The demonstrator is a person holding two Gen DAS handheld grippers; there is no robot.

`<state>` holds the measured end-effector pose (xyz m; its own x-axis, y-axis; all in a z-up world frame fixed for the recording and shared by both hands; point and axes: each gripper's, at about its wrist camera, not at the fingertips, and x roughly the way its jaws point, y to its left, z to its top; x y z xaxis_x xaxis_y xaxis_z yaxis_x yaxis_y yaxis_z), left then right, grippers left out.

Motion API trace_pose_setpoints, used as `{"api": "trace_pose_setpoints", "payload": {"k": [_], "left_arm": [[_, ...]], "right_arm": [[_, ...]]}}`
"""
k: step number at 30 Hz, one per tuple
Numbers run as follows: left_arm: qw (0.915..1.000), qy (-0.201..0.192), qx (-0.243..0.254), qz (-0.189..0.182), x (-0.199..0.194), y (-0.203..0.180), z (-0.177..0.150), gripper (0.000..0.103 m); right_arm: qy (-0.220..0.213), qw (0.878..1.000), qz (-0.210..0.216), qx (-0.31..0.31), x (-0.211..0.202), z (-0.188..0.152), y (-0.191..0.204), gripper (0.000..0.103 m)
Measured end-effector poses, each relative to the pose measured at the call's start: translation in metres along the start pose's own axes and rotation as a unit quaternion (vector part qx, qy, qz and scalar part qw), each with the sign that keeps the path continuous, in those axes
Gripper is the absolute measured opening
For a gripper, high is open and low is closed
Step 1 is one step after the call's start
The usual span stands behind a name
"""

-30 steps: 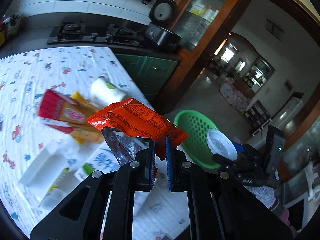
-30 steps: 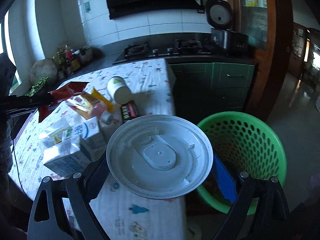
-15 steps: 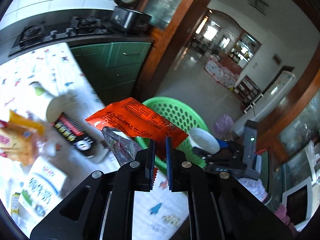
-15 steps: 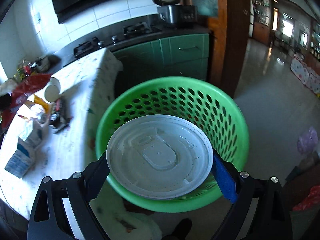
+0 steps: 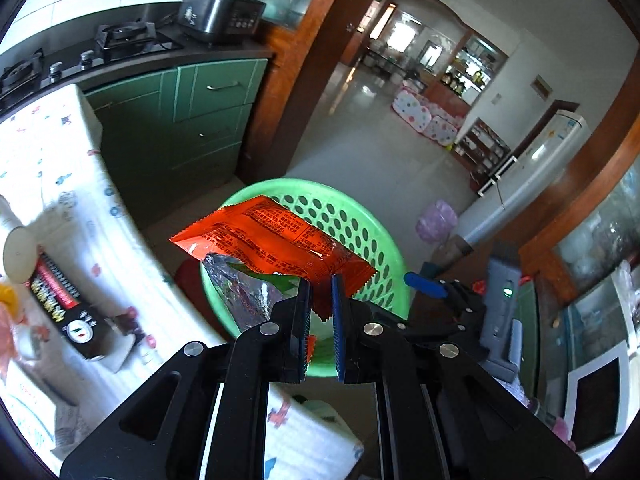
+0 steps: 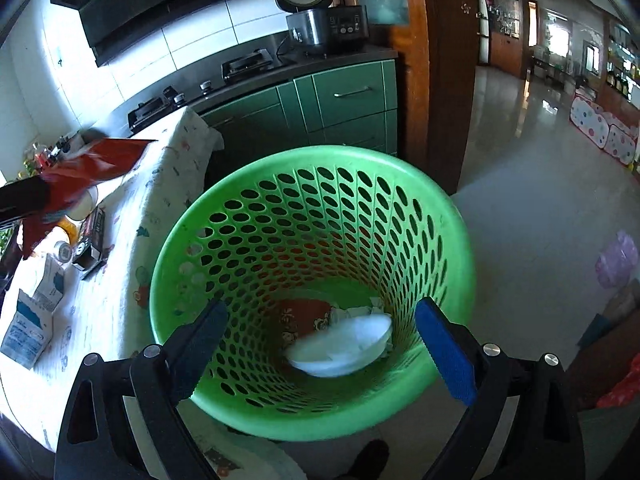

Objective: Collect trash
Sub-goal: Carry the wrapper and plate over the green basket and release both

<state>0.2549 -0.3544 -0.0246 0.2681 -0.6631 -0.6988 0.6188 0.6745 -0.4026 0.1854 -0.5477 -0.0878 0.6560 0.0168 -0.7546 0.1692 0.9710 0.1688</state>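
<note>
Your white lid (image 6: 340, 346) has dropped into the green basket (image 6: 452, 240); right gripper (image 6: 320, 344) fingers gape empty. Left gripper (image 5: 320, 296) pinches the orange wrapper (image 5: 264, 240); release it over the basket next.

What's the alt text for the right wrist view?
The right tool, open and empty, hangs over a green perforated basket with a white lid lying inside on other trash. At left, the cloth-covered table holds cartons and wrappers; the left tool grips a red wrapper.
</note>
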Motion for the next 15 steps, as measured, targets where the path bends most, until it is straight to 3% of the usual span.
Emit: {"api": "trace_pose_setpoints", "payload": {"k": [15], "left_arm": [[0.9989, 0.044, 0.005, -0.016, 0.054, -0.017, 0.003, 0.013]], "right_arm": [[-0.047, 0.999, -0.012, 0.0, -0.05, -0.018, -0.011, 0.093]]}}
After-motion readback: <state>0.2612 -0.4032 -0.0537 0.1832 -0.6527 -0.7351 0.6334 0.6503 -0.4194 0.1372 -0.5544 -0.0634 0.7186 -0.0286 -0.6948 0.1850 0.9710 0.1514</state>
